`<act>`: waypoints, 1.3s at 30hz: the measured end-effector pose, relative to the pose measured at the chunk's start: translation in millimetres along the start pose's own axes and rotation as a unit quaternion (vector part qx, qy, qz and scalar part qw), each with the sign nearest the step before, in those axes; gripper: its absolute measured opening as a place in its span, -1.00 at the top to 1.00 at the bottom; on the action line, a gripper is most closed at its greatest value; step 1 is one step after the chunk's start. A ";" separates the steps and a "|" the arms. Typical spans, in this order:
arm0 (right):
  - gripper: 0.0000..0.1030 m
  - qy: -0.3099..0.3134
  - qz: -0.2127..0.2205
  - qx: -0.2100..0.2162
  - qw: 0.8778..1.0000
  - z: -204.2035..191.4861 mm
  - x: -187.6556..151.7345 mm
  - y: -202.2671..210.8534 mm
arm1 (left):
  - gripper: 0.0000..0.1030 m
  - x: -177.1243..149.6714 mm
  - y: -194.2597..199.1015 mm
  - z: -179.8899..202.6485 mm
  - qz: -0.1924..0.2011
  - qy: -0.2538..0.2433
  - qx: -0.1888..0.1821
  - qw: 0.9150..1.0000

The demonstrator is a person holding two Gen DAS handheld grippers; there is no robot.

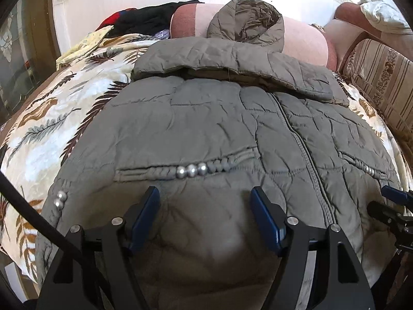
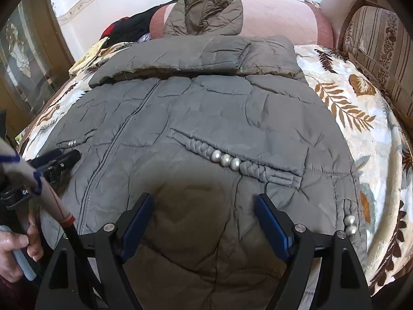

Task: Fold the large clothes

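Observation:
A grey-green quilted hooded jacket (image 1: 206, 129) lies front up on the bed, zipper shut, both sleeves folded across the chest below the hood (image 1: 245, 20). It also fills the right wrist view (image 2: 206, 118). My left gripper (image 1: 205, 196) is open, just above the jacket's lower left part, near a pocket with silver beads (image 1: 191, 170). My right gripper (image 2: 204, 201) is open above the lower right part, near the other beaded pocket (image 2: 225, 159). Each gripper shows at the edge of the other's view: the right one (image 1: 392, 206), the left one (image 2: 59, 160).
The bed has a leaf-patterned blanket (image 1: 51, 129). A pink bolster (image 1: 304, 41) lies behind the hood. Dark clothes (image 1: 144, 18) are piled at the back left. A striped sofa cushion (image 2: 379, 38) stands at the right. A wooden door (image 2: 25, 64) is at the left.

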State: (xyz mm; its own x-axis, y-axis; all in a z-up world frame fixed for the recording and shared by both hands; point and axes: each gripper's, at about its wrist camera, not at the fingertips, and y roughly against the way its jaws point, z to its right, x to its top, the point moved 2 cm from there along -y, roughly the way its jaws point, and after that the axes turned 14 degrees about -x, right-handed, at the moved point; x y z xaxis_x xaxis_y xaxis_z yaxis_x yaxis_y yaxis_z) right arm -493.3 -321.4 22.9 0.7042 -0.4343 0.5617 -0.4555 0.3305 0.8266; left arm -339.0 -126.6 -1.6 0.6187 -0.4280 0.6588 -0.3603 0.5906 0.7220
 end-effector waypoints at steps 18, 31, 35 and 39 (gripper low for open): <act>-0.81 0.023 0.001 -0.006 1.000 -9.5 -11.3 -4.7 | -0.59 -12.8 -8.2 4.6 0.018 -0.024 0.020 0.999; -1.00 0.035 0.025 -0.012 0.999 -19.5 -16.2 -11.4 | -0.70 -10.6 -13.0 3.2 0.022 -0.026 0.020 0.999; -1.00 0.036 0.026 -0.011 0.999 -20.5 -15.5 -12.8 | -0.72 -10.7 -13.3 3.4 0.022 -0.026 0.021 0.999; -1.00 0.038 0.028 -0.010 0.999 -20.5 -15.6 -12.9 | -0.72 -10.0 -14.9 4.3 0.023 -0.028 0.024 0.999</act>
State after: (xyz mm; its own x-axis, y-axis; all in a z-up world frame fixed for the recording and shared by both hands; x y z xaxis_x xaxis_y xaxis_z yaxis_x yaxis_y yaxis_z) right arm -487.3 -301.7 2.7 0.7181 -0.3492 0.6020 -0.4845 0.3701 0.7926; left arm -342.8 -134.0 -18.1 0.5617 -0.4392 0.7012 -0.4211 0.5778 0.6992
